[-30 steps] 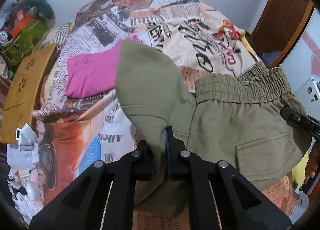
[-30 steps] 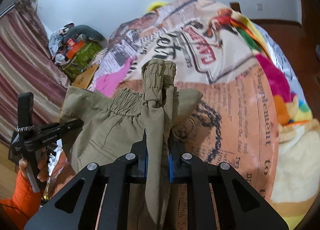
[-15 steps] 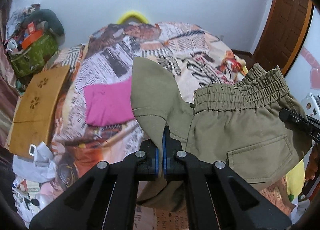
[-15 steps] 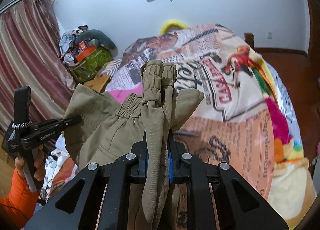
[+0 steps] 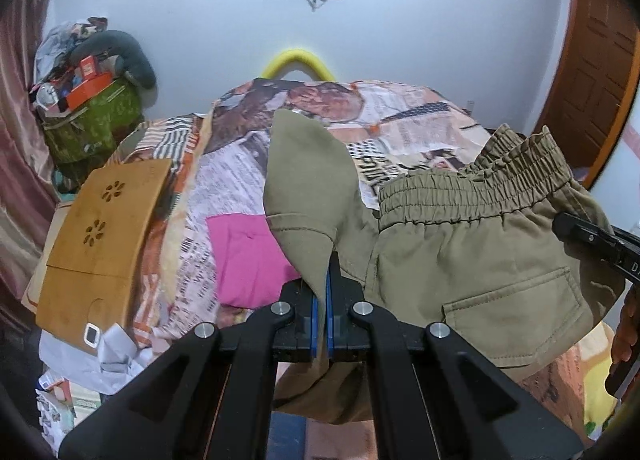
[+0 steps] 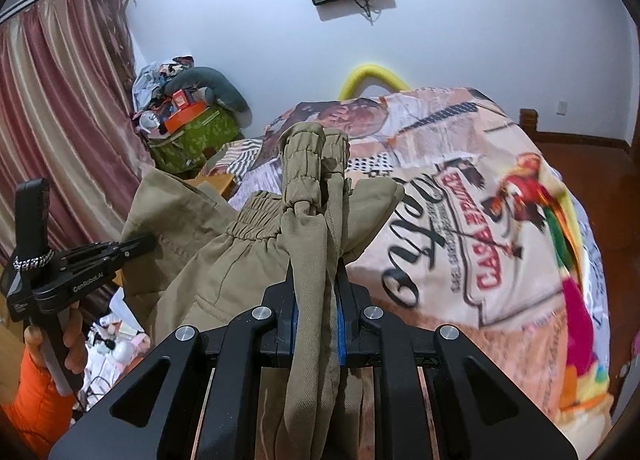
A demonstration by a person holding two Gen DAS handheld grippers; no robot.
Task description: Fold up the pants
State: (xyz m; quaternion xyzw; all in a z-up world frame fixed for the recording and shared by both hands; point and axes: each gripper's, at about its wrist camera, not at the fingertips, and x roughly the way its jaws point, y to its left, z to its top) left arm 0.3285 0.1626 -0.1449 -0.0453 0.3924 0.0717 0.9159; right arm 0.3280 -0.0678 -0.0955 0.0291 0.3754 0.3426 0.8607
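Bedroom, bed under a newsprint-pattern blanket; olive pants held up in the air above it.
Left gripper pinched tight on a flat hem corner, right gripper clamped on the bunched elastic waistband. Soft cotton twill, patch pocket: keep both corners level and taut, then lay flat clear of the pink cloth.

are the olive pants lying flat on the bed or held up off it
Held up. The olive pants hang between the left gripper and right gripper, both clamped on fabric, with the bedspread visible beyond the raised waistband.
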